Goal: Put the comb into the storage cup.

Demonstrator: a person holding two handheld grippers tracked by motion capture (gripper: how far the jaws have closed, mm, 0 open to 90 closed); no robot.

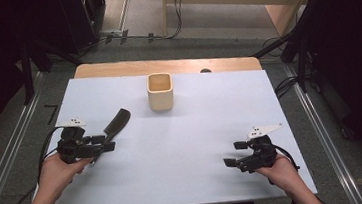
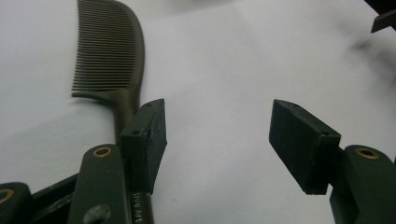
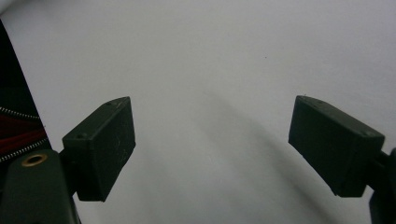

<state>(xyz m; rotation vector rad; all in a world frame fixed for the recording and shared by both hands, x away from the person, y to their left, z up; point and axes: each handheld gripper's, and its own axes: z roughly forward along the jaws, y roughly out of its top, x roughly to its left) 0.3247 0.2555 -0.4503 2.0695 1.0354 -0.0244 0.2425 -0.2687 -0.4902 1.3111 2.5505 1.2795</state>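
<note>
- Right hand [image 1: 280,172], nearest the table's front edge, holds the right gripper [image 1: 235,153]; jaws point toward the left side of the sheet and stand wide apart with nothing between them.
- Right gripper view: both black pads [image 3: 100,147] spread over bare white sheet [image 3: 210,70]; a strip of red cloth with zip teeth [image 3: 18,135] shows at the left edge.
- Left hand [image 1: 60,171] holds the left gripper [image 1: 106,142], a little farther up the table and well apart from the right one; jaws likewise wide apart, holding nothing.
- Dark comb [image 1: 116,124] lies flat on the sheet just beyond the left gripper, handle end running under or beside one jaw. In the left gripper view the comb [image 2: 112,56] sits outside the gap, its handle passing behind the left-hand pad [image 2: 147,140]; contact cannot be told.
- Pale wooden cup [image 1: 160,91], square-mouthed and upright, stands farther out, beyond both grippers and roughly between them.
- White sheet covers a wooden table [image 1: 165,66], whose far edge shows bare.
</note>
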